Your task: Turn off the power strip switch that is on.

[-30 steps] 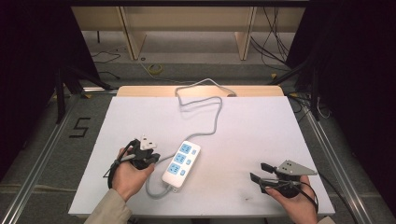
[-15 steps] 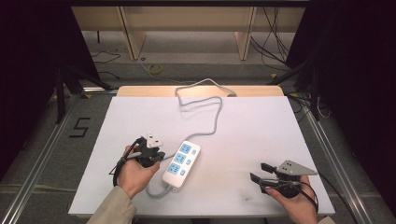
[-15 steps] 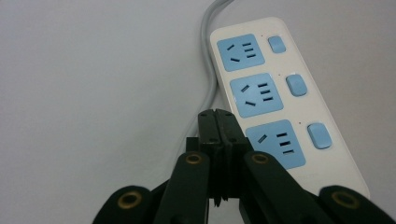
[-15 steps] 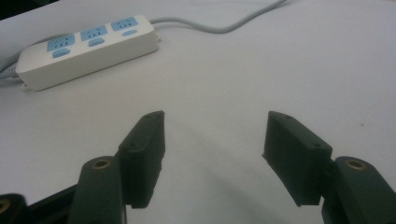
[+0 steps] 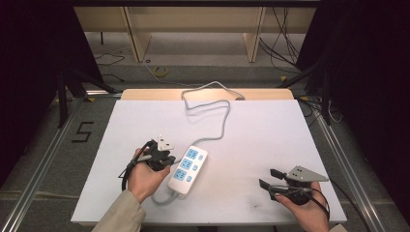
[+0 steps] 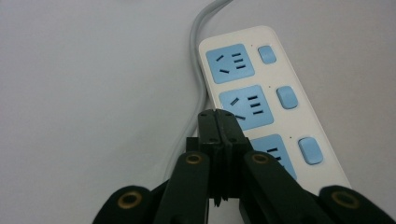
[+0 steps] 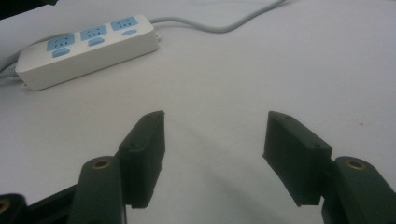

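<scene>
power strip [image 5: 187,171] lay lower centre, long axis slanting toward upper right; closed, empty left gripper [image 5: 167,153] just beside it, nearer than open right gripper [image 5: 267,178]

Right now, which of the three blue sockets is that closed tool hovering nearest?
The middle socket on the power strip: the left tool has its tips at that socket's edge.

The high view looks forward and down from the near side, far enough to take in the whole table [image 5: 270,125]. The left gripper view sits close above the strip [image 6: 261,93], looking steeply down past its own jaws. The right gripper view looks low and level across the table from the right, and shares the strip [image 7: 84,46] with both others.
</scene>
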Available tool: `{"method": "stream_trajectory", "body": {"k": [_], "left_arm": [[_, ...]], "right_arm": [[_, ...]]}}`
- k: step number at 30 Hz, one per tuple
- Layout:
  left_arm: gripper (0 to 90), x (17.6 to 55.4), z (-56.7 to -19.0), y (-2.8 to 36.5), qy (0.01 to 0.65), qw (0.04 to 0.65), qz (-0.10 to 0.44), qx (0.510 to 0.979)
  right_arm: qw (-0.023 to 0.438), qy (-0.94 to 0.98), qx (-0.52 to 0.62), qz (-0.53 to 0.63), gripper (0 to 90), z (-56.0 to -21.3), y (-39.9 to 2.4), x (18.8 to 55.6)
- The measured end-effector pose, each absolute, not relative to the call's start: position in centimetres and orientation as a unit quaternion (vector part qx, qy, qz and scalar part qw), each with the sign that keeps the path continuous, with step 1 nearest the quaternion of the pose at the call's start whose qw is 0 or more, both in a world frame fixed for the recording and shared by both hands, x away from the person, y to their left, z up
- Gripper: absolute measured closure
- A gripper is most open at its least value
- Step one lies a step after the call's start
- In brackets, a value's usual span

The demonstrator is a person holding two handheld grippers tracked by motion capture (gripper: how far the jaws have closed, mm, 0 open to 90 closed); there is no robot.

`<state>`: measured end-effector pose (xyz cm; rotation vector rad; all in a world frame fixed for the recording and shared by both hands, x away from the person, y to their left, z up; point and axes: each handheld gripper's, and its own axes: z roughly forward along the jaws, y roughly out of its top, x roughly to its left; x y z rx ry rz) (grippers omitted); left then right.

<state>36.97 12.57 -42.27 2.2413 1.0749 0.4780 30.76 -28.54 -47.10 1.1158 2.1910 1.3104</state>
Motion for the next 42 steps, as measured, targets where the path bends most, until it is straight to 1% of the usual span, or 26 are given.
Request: {"method": "stream_trajectory", "body": {"k": [42], "left_arm": [[89.8,38.3,-42.4,9.9,0.388,0.3,0.164,0.856]], "right_arm": [[0.173,0.786,0.378,0.457,39.0,-47.3,-28.0,31.0]]}}
